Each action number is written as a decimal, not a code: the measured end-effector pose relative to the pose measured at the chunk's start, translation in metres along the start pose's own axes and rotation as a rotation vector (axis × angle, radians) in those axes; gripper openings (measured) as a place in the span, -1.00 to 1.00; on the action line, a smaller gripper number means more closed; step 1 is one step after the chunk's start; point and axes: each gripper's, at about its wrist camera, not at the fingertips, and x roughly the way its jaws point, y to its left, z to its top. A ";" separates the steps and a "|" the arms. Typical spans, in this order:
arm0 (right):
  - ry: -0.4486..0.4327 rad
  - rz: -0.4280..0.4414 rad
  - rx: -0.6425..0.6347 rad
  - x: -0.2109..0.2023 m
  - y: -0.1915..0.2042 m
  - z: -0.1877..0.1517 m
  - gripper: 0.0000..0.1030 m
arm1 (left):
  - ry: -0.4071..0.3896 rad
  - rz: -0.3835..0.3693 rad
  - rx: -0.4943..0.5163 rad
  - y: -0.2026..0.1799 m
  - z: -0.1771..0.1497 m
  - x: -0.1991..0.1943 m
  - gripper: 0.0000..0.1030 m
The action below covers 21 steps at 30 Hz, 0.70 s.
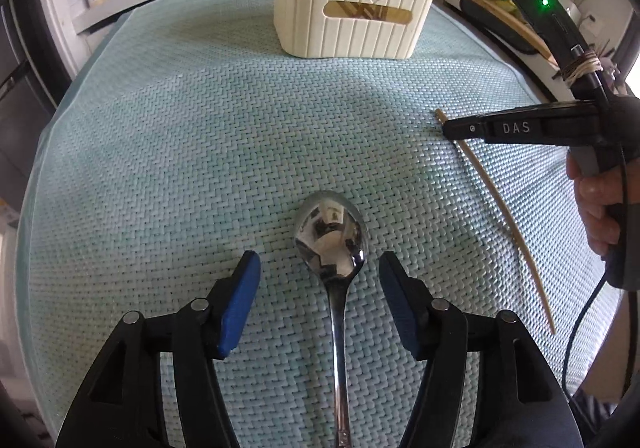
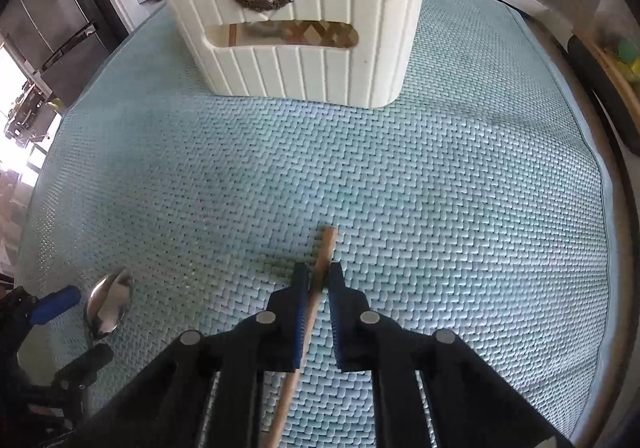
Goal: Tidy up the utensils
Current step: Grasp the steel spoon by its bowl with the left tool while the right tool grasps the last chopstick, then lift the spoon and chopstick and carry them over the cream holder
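1. Left gripper (image 1: pixel 320 280) stands spread wide, astride the shiny steel spoon (image 1: pixel 332 236) lying on the woven pale-green mat (image 1: pixel 180 152); the spoon's bowl lies just ahead of its blue pads.
2. Right gripper (image 2: pixel 319 276) is pinched around the slim wooden chopstick (image 2: pixel 326 248) near its far end.
3. Spoon: stiff, likely slippery; best gripped at the neck. Chopstick: light, rigid.
4. On the mat: one spoon, one chopstick; ahead of both grippers, one ribbed cream holder (image 2: pixel 304 60).

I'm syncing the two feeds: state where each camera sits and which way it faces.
Left wrist: on the left gripper, jaws apart astride the spoon, facing the holder; right gripper and hand show.
Right wrist: on the right gripper, jaws around the chopstick, facing the holder.
Shared: spoon, chopstick, holder, mat.
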 end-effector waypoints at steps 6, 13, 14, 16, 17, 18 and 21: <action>-0.062 0.067 0.052 -0.022 -0.016 -0.022 -0.86 | 0.047 0.040 0.077 -0.015 0.009 0.016 0.26; -0.221 0.174 0.097 -0.086 -0.033 -0.044 -0.86 | 0.037 0.029 0.070 -0.018 0.019 0.013 -0.20; -0.243 0.191 0.101 -0.096 -0.037 -0.046 -0.86 | 0.021 0.032 0.062 -0.017 0.020 0.007 -0.20; -0.284 0.214 0.103 -0.115 -0.040 -0.049 -0.86 | -0.018 0.021 0.033 -0.016 0.024 -0.008 -0.20; -0.304 0.223 0.103 -0.124 -0.043 -0.052 -0.86 | -0.041 0.008 0.015 -0.014 0.025 -0.018 -0.20; -0.324 0.235 0.103 -0.132 -0.046 -0.055 -0.86 | -0.065 -0.005 -0.001 -0.012 0.027 -0.029 -0.21; -0.382 0.251 0.101 -0.156 -0.047 -0.066 -0.86 | -0.139 -0.023 -0.019 -0.012 0.032 -0.062 -0.21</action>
